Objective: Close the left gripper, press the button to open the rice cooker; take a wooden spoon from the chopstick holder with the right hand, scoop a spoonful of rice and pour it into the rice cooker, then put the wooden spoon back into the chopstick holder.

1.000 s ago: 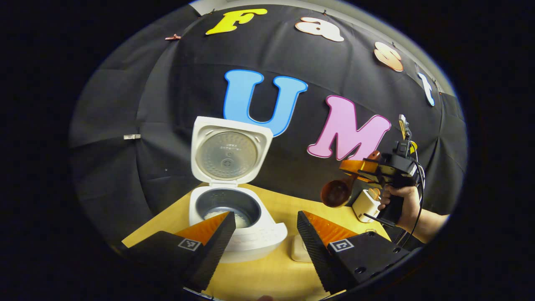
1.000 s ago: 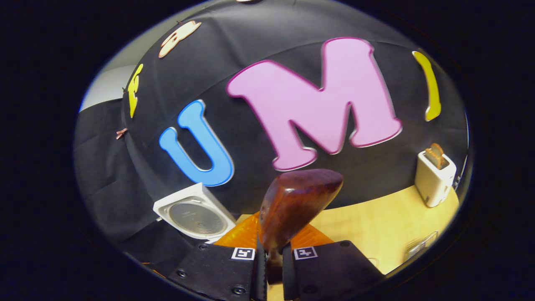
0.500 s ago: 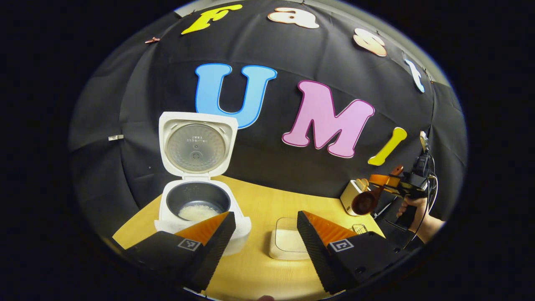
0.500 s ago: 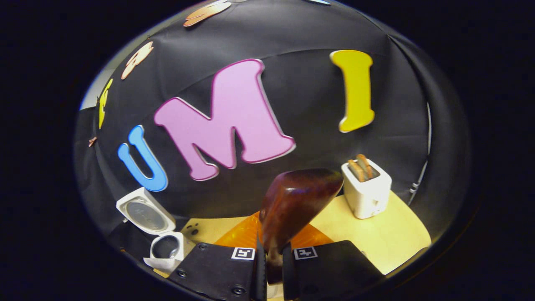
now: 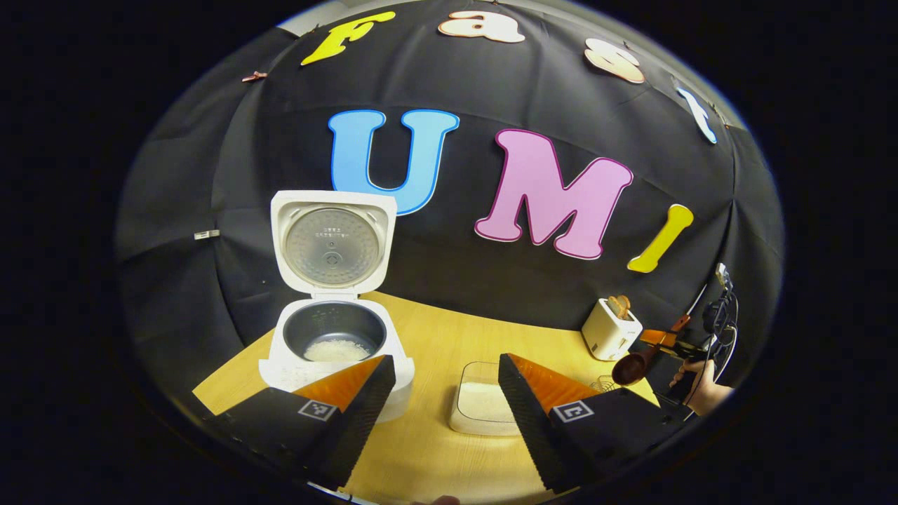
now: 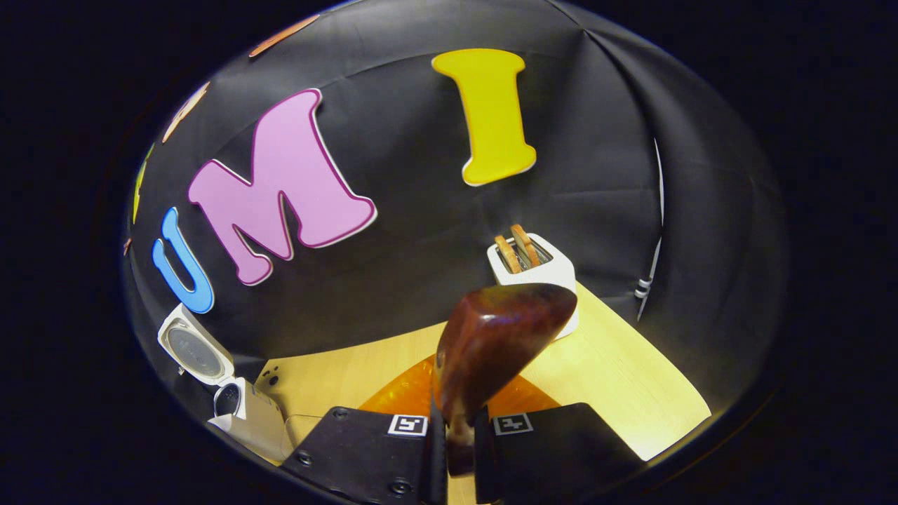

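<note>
We kept right tongs (image 6: 459, 449) clamped on spoon (image 6: 491, 351) handle, bowl up ahead, for return to holder. Left tongs (image 5: 442, 407) hung wide apart, idle; open cooker (image 5: 337, 337) just beyond its left finger, rice inside.

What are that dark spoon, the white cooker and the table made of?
The spoon looks like dark, glossy wood: reddish-brown with a sheen and faint grain. The rice cooker seems to be matte white plastic outside, with a dark inner pot and a silvery metal plate under its lid. The table looks like pale wood or laminate with fine grain lines.
</note>
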Demonstrator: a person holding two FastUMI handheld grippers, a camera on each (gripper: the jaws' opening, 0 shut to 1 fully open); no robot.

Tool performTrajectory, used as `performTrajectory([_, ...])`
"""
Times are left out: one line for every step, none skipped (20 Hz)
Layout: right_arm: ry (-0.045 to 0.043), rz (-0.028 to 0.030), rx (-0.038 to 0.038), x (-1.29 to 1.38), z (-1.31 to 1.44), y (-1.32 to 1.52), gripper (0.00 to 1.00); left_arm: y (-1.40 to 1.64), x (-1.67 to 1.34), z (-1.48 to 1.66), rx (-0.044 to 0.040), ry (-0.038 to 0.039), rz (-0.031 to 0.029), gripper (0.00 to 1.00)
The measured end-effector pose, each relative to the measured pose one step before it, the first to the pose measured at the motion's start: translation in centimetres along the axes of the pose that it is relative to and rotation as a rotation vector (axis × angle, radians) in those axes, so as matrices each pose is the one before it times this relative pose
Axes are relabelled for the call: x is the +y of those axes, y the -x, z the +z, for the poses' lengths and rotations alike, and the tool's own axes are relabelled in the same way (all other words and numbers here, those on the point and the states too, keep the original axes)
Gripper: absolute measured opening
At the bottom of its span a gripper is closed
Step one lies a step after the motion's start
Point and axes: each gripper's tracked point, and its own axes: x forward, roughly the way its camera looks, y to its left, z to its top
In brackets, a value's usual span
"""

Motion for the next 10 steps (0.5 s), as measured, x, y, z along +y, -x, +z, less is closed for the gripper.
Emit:
performTrajectory([0.00251, -0.00709, 0.00938, -0.474, -0.619, -0.325, 0.19, 0.217, 0.131, 0.018, -0.00511, 0.00066, 0.01155, 0.96])
performTrajectory([0.00084, -0.00877, 0.00785, -0.559, -0.643, -0.222, 0.19, 0.187, 0.24, -0.113, -0.00405, 0.00111, 0.01396, 0.96])
performTrajectory([-0.00203, -0.00904, 0.0057, -0.359, -0.597, -0.336, 0.19, 0.147, 0.239, -0.136, -0.00026, 0.00154, 0.00999, 0.96])
performTrajectory([-0.00049, -0.01014, 0.0071, -0.406, -0.774, -0.3, 0.19, 0.172, 0.095, -0.133, 0.00068, 0.00104, 0.00772, 0.96])
performTrajectory([0.00047, -0.01482, 0.00803, -0.4, -0.72, -0.188, 0.19, 0.088, 0.1, -0.04, 0.00043, -0.00003, 0.00611, 0.96])
performTrajectory([0.00198, -0.01112, 0.00632, -0.279, -0.596, -0.345, 0.19, 0.134, 0.148, -0.036, -0.00099, -0.00081, 0.00624, 0.96])
performTrajectory([0.00299, -0.01152, -0.00214, -0.068, 0.165, -1.24, 0.19, 0.162, 0.109, 0.116, -0.00265, -0.00169, 0.0044, 0.96])
performTrajectory([0.00486, -0.01029, 0.00275, -0.029, -0.425, -0.327, 0.19, 0.251, 0.009, 0.061, -0.00455, -0.00332, 0.00429, 0.96])
performTrajectory([0.01002, -0.00656, 0.00358, 0.049, -0.354, -0.237, 0.19, 0.155, 0.183, 0.142, -0.0044, -0.00458, 0.00595, 0.96])
performTrajectory([0.01429, -0.00902, 0.00657, -0.72, -0.679, 0.54, 0.19, 0.104, 0.225, 0.038, -0.00346, -0.00306, 0.00574, 0.96])
